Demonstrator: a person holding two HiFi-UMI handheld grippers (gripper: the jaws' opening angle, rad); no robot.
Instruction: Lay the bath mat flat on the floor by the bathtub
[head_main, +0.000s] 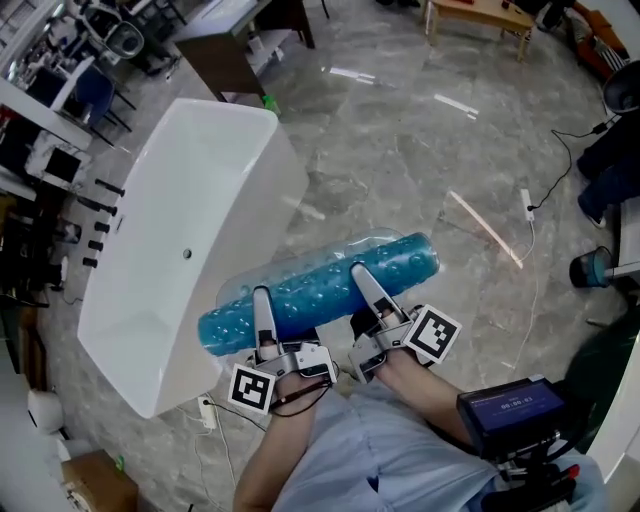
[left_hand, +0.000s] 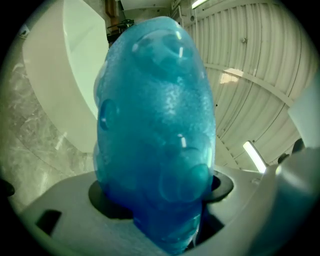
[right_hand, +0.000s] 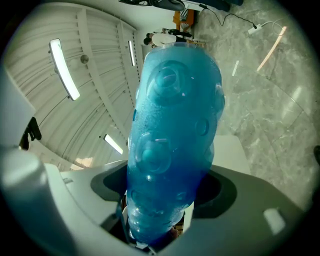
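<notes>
Grey marbled floor (head_main: 420, 150), bare along the long side of the white bathtub (head_main: 250, 190) nearer the person: the likely landing strip for the mat. Blue, bubble-textured bath mat (head_main: 320, 290), bundled into a thick roll, held in the air above the floor and roughly parallel to that long tub side, left end overlapping the tub's near corner in the head view; not yet spread, not yet touching the floor. Lengthwise hold presumably for a straight drop alongside the tub. Left tool (head_main: 262, 302) clamped on the bath mat near its left end, jaws pressed into the blue bundle in the left gripper view. Right tool (head_main: 359, 278) likewise closed on the bath mat, right of its middle, bundle filling the gap between the jaws. Two grips set apart along the roll, probably to keep it level and to allow the edges to be drawn apart. Task judged early: mat brought beside the tub, lowering and flattening still ahead.
</notes>
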